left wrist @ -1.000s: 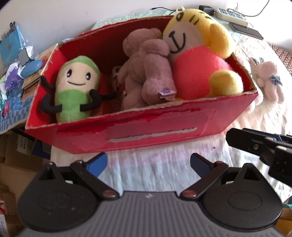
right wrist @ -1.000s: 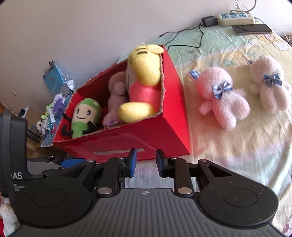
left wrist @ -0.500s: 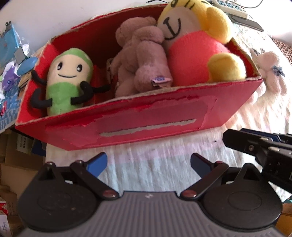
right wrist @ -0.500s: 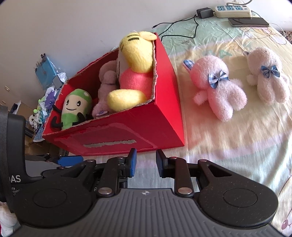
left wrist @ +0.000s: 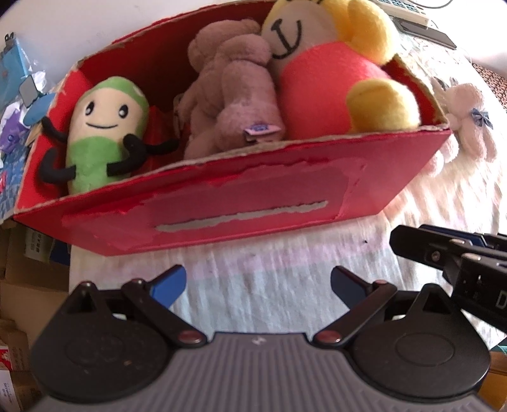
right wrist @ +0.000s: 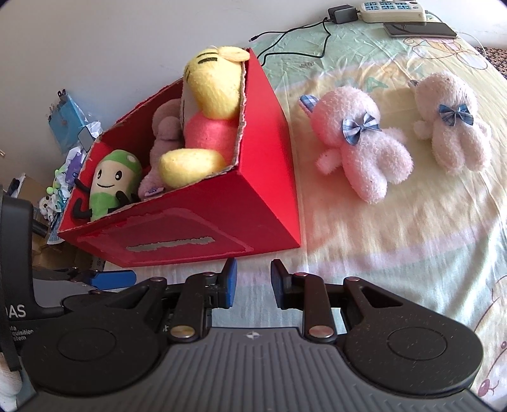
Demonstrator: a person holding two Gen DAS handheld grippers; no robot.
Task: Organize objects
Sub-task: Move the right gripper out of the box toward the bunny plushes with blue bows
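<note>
- Red cardboard box point(right wrist: 263, 177) sits on bed with pale patterned sheet point(right wrist: 396, 247), near its edge.
- In the box: green bean-shaped plush with black arms point(left wrist: 104, 133) at left, mauve-brown plush bear point(left wrist: 234, 95) in the middle, yellow plush with red body point(left wrist: 332, 79) at right.
- Two pink plush bunnies with blue checked bows, the nearer bunny point(right wrist: 358, 139) and the farther bunny point(right wrist: 450, 120), lie on the sheet right of the box, apart from it.
- Left hand-held gripper point(left wrist: 258, 282): jaws spread wide, empty, just before the box front.
- Right hand-held gripper point(right wrist: 252, 282): jaws narrowly parted, nothing between them.
- White power strip point(right wrist: 393, 9) and dark phone point(right wrist: 418, 30) at the far end of the bed.
</note>
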